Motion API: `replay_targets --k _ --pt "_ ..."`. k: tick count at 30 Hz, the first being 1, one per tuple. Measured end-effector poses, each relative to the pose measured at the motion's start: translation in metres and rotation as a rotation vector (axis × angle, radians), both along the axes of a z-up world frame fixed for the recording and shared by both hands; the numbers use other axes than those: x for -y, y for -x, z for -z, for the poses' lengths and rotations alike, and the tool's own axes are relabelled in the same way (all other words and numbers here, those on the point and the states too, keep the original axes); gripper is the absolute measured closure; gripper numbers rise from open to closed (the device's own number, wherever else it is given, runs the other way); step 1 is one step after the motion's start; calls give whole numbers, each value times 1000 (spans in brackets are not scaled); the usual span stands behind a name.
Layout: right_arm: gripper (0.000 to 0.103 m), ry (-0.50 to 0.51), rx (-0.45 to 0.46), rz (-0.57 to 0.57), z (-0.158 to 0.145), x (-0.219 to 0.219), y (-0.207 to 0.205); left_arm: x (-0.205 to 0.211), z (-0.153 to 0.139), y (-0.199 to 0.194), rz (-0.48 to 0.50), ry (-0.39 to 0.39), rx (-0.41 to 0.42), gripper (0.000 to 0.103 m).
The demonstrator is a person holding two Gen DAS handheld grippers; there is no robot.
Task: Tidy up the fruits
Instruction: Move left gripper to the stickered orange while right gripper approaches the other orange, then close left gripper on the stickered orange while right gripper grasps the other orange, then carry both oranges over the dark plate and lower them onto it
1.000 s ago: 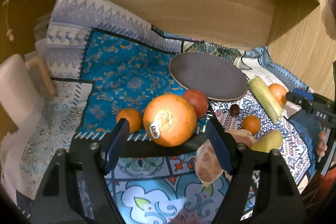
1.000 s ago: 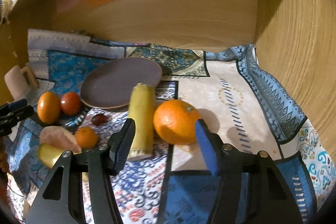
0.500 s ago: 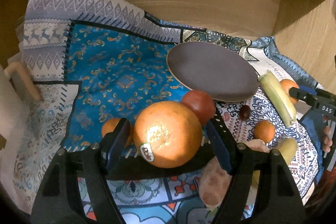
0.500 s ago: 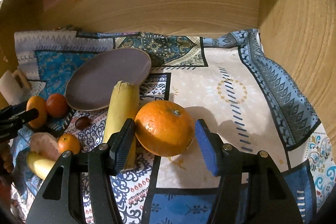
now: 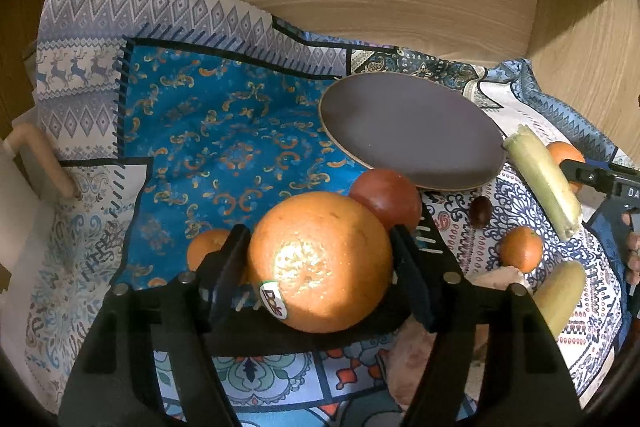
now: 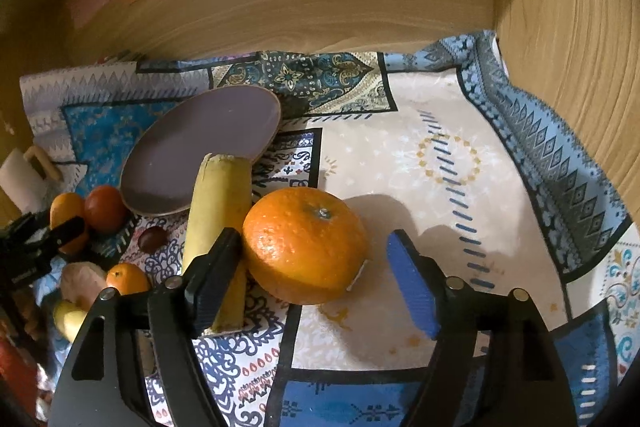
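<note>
The left gripper has its jaws closing around the large stickered orange, both pads now at the fruit's flanks where half a second ago there was clear space on each side; whether they press yet I cannot tell. The right gripper is opening instead: its left pad sits against the second orange while the right pad stands apart, a gap that was much narrower a moment ago (so it seems to be widening to fit the fruit rather than letting go). Both oranges rest on the patterned cloth, neither lifted. Just beyond the stickered orange lies a red fruit, and a small orange peeks out behind the left finger. Farther right sit a dark date-like fruit, a tangerine and a pale corn-like stalk. Farthest, the dark plate stands empty, probably the destination, with nothing yet sorted.
</note>
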State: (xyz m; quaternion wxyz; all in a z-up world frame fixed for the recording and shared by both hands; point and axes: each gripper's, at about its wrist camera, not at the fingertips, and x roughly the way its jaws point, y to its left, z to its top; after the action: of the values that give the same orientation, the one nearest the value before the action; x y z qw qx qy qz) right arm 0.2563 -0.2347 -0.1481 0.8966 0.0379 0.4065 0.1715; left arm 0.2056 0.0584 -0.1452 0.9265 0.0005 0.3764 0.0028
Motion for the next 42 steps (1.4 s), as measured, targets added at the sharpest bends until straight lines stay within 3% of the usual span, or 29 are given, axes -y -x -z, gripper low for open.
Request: replay_targets --k 5,6,10,14,20,35,42 --pt "32 30 -44 -53 6 -12 -4 0 -4 6 12 45 0 34" --pt "39 41 -39 -70 7 -17 -2 1 -5 8 15 52 3 34" --pt "40 125 11 -69 6 -29 3 5 -11 17 13 39 29 34" --pt "40 113 26 -50 3 -21 5 1 -18 21 10 47 40 34" --pt "40 105 94 -24 -19 -18 8 -3 -36 21 2 32 82 34" --pt "40 79 278 -110 -81 -52 12 5 -95 6 21 32 215 34" --pt "40 75 323 -153 -95 -72 4 7 -106 -9 31 34 230 34"
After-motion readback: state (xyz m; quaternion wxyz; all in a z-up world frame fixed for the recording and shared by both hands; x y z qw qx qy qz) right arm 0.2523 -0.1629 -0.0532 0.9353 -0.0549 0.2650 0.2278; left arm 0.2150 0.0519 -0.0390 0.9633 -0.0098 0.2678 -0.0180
